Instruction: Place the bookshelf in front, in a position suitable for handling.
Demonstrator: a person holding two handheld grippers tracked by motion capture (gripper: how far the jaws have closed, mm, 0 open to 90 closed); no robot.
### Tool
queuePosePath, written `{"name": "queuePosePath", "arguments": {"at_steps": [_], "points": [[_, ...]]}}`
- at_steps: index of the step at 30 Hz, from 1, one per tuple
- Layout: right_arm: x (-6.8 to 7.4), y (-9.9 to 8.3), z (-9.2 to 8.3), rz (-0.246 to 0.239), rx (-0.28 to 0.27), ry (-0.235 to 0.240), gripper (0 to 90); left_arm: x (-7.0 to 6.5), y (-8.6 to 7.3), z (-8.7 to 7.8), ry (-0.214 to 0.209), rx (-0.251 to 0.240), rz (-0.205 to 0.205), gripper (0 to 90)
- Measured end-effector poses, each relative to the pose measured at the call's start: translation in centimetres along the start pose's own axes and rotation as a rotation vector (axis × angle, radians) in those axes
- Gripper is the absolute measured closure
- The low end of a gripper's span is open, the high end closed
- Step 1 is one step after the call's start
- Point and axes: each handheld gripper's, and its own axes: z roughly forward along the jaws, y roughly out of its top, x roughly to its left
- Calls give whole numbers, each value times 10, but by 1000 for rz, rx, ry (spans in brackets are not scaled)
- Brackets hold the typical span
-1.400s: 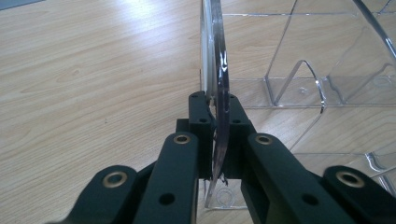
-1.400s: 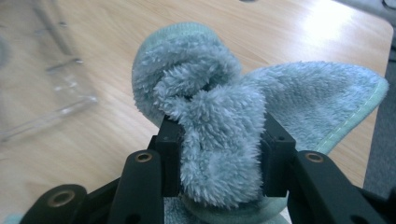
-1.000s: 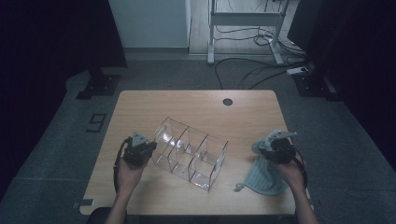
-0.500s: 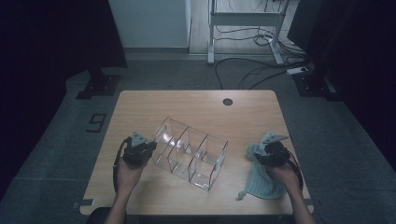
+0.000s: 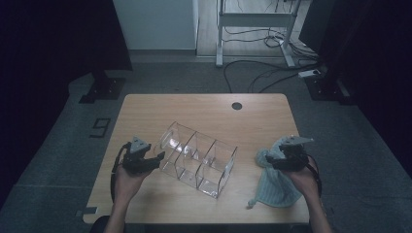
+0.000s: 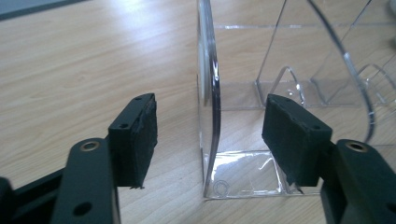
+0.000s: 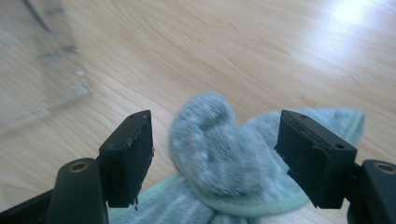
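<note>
Pads of the left gripper (image 6: 210, 140), which have just been opening, stand released on either side of the clear organizer's (image 5: 197, 158) end wall without touching it. The right gripper (image 7: 212, 154), jaws likewise just opening, hangs released over the pale green cloth (image 7: 224, 158) bunched on the wooden table (image 5: 204, 109), right of the organizer.

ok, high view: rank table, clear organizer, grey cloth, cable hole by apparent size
1. table
2. clear organizer, three compartments
3. grey cloth, partly under the right gripper, so its full extent is unsure, but it looks smaller than the organizer
4. cable hole
</note>
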Motion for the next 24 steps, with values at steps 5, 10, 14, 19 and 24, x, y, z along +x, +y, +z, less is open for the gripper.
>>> {"name": "queuePosePath", "arguments": {"at_steps": [5, 10, 14, 19, 24], "points": [[12, 9, -4, -39, -26, 55, 271, -6, 4, -14, -14, -15, 23, 344], [27, 17, -3, -95, -22, 95, 270, -22, 10, -21, -32, -22, 61, 368], [38, 22, -1, -124, -28, 126, 271, -36, 14, -22, -61, -22, 92, 391], [49, 28, 0, -149, -41, 173, 269, -48, 14, -11, -101, 2, 120, 434], [57, 32, 4, -166, -44, 206, 269, -53, 8, 5, -133, 36, 124, 549]]}}
